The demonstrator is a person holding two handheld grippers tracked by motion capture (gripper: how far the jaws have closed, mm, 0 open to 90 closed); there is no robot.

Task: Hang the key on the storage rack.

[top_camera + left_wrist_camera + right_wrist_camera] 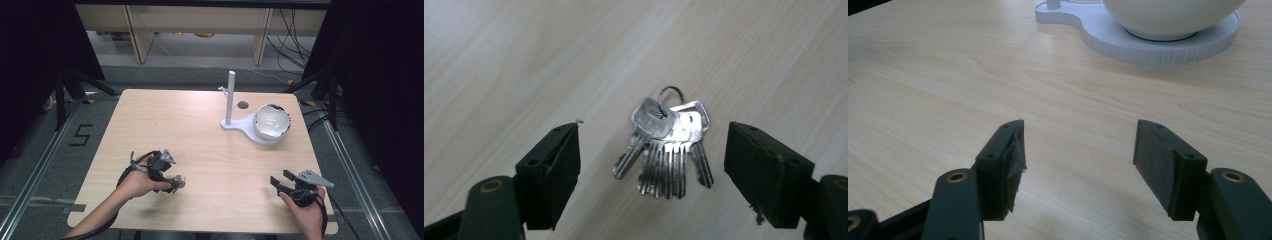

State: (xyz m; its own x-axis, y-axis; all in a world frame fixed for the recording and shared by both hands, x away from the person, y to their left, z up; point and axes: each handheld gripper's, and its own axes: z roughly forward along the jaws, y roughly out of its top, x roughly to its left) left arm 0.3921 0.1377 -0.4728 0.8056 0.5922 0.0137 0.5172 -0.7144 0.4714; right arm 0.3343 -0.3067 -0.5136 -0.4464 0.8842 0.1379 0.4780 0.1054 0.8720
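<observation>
Light wooden table [210, 130], rectangular with rounded corners, pale grain. Bunch of silver metal keys on a small ring [667, 142], lying flat on the tabletop at the near left, blades fanned. White plastic stand [248, 127], far right of the table: flat base with an upright post [230, 97] at its left end. White round bowl [272, 121] seated on the base's right end. Grey floor [30, 150] around the table; black cables [295, 35] at the far right.

Two handheld grippers, left gripper [172, 181] and right gripper [281, 179], black with brass-ringed screw holes, grey triangular top plates, trailing black cables; bare forearms.
</observation>
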